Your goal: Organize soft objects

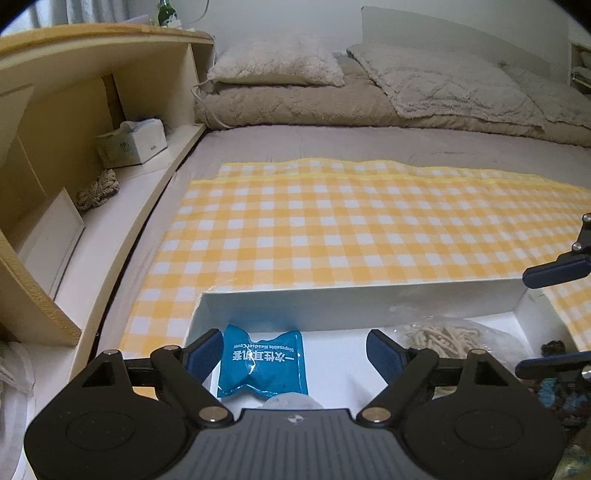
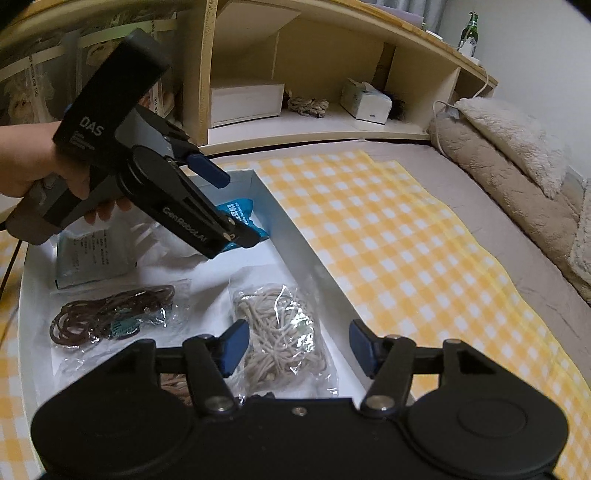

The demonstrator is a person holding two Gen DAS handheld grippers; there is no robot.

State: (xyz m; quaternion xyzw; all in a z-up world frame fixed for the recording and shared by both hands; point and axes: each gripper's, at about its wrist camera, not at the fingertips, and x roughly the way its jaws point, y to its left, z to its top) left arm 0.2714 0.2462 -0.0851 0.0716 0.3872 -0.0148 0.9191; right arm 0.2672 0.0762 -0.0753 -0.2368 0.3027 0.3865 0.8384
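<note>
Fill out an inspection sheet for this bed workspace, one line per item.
Surface: checked cloth spread on the bed.
Job's things: white box holds blue packet, cream cord bag, brown cord bag, grey pouch.
Clutter: nothing seen on the cloth.
Tongs: left tongs open over the blue packet; right tongs open over the cream cord bag, empty.
Cables: white cable by the pillow.
Surroundings: shelf with tissue box, rope; bottle on top.

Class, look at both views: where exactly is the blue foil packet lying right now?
The blue foil packet lies inside the shallow white box, near its far-left corner in the left wrist view, between the left claw's open fingers.
</note>
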